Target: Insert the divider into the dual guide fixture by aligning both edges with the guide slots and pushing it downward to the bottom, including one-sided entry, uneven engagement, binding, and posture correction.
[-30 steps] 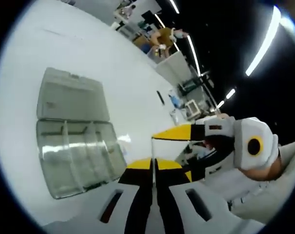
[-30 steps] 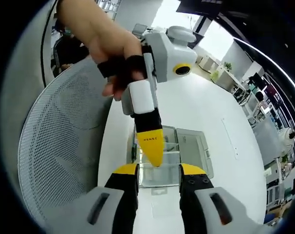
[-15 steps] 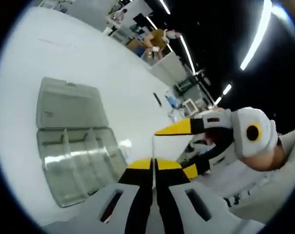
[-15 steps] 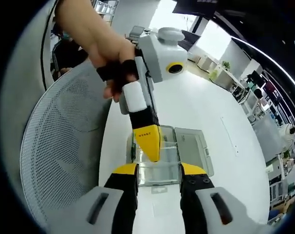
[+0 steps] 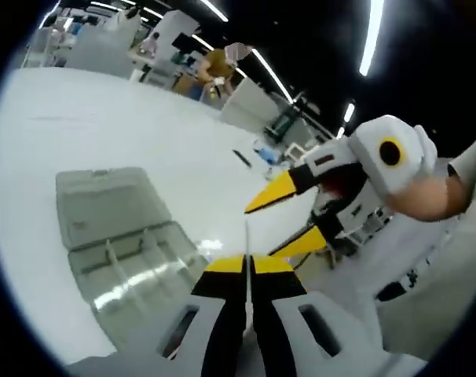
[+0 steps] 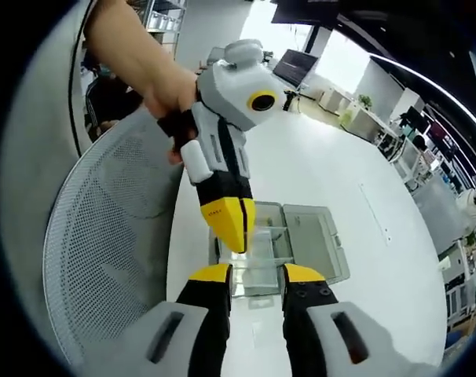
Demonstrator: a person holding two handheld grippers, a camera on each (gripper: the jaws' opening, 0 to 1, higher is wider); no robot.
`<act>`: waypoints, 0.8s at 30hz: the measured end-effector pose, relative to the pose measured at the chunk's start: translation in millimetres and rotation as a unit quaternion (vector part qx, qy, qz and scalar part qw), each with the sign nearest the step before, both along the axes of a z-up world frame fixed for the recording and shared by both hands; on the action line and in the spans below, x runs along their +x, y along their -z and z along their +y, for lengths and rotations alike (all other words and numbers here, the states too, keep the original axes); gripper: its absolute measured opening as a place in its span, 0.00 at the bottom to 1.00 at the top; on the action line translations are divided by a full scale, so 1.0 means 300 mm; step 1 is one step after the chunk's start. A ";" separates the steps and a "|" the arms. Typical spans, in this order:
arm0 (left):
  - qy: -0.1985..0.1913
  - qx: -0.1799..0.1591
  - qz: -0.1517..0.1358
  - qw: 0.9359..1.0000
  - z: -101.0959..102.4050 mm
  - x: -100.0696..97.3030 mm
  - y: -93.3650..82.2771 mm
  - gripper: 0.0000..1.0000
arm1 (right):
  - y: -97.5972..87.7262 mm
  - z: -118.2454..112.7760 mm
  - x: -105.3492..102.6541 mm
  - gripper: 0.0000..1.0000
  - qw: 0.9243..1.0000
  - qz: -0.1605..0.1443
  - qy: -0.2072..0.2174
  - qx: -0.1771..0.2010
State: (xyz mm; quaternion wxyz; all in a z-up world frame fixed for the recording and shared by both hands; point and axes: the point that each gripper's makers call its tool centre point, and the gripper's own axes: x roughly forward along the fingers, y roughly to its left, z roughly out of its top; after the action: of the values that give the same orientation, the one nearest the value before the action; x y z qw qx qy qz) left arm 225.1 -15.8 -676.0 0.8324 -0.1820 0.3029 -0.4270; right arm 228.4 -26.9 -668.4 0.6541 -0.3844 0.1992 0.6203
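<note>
Left gripper (image 5: 248, 271), left gripper view: yellow-tipped jaws pressed together at bottom centre, pinching a thin clear divider (image 5: 247, 236) whose edge rises just above the tips. Seen again in the right gripper view (image 6: 230, 228), entering from upper left, held by a hand (image 6: 163, 86), tips pointing down over the box.

Right gripper (image 6: 254, 276), right gripper view: jaws parted with a clear gap between the yellow tips, nothing between them. Seen again in the left gripper view (image 5: 281, 220), entering from the right, jaws spread apart, held by a hand (image 5: 426, 196).

Clear plastic compartment box (image 5: 136, 275), on the white table (image 5: 144, 133), below and left of the left gripper's tips: lid (image 5: 104, 204) folded fully open and lying flat beyond the tray; upright partitions visible inside the tray. Same box in the right gripper view (image 6: 265, 255), just beyond the right gripper's tips, lid (image 6: 313, 232) lying to the right. Divider held above the box, apart from it.

White perforated mesh surface (image 6: 104, 259), curved, left of the table in the right gripper view.

Background: workshop room with benches, equipment and ceiling strip lights (image 5: 375, 31); detail too small to tell.
</note>
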 end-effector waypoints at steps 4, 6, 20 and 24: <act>0.012 0.011 -0.021 1.000 0.000 -0.004 0.000 0.00 | 0.001 -0.005 0.001 0.18 1.000 0.008 -0.004 -0.002; 0.022 0.019 -0.035 0.999 -0.003 -0.009 -0.001 0.00 | 0.004 -0.008 -0.002 0.17 1.000 0.013 -0.008 -0.004; 0.077 0.070 -0.114 0.988 -0.021 -0.037 -0.009 0.00 | 0.016 -0.013 -0.016 0.10 0.999 0.024 -0.030 -0.020; 0.092 0.086 -0.139 0.982 -0.028 -0.044 -0.012 0.00 | 0.023 -0.010 -0.036 0.10 0.998 0.036 -0.043 -0.025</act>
State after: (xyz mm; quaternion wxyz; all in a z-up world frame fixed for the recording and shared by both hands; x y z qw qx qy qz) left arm 211.9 -24.1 -672.3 0.8360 -0.0198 0.2350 -0.4955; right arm 217.4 -30.0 -675.4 0.6094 -0.3858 0.2212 0.6563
